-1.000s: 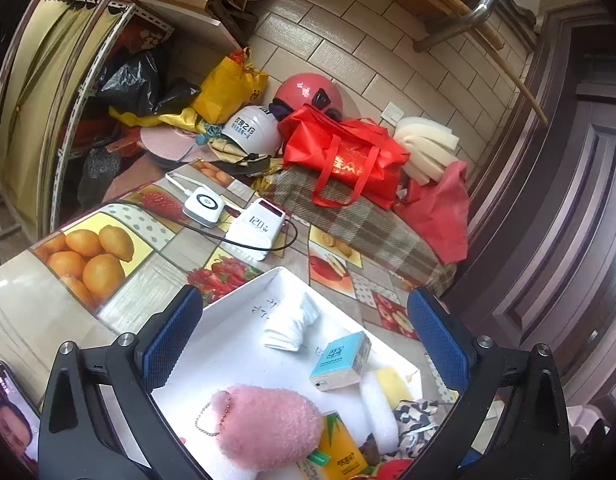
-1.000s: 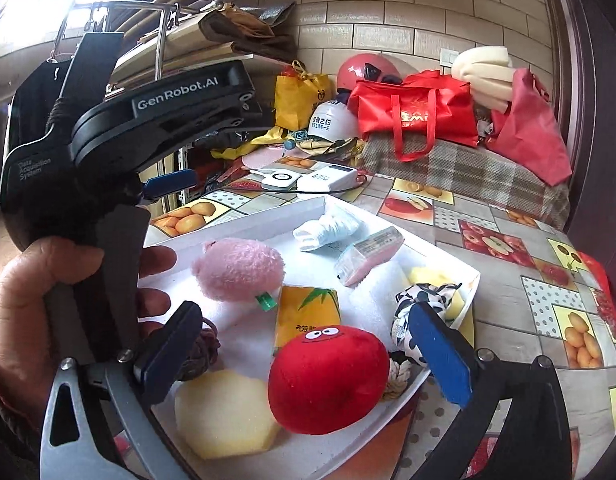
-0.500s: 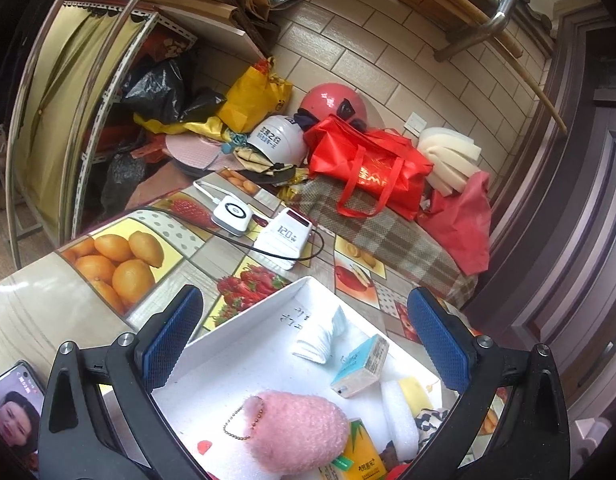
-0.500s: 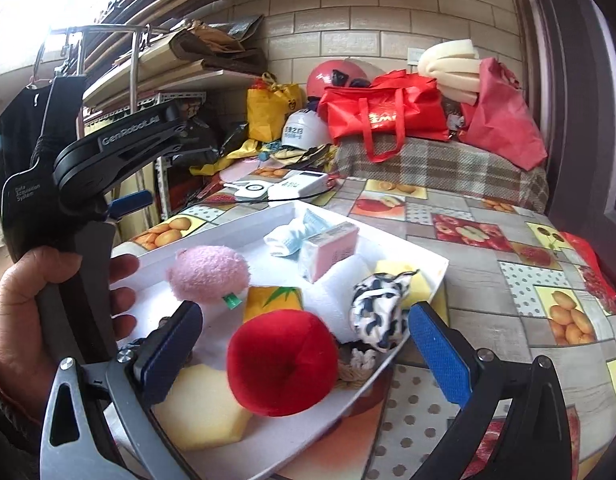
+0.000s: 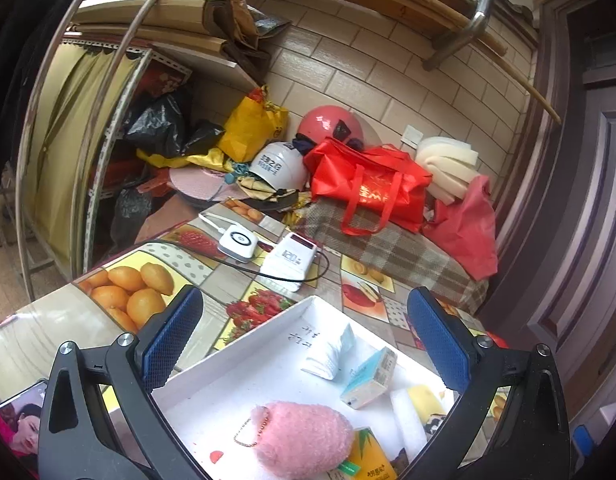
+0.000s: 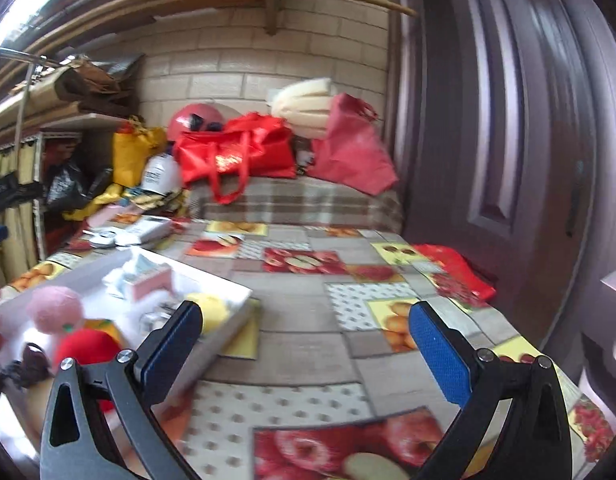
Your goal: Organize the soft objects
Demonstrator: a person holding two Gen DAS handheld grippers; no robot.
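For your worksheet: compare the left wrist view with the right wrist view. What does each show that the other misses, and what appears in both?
Only the left wrist view shows the phone at the table's edge and the bead chain on the pink plush. Only the right wrist view shows the red plush and the red bag near the door. Both show the white tray, the pink plush, the red tote, and open, empty jaws on the left gripper and right gripper.

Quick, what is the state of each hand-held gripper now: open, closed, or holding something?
Left hand-held gripper: open, holding nothing, above the white tray.
Right hand-held gripper: open, holding nothing, over the tablecloth.
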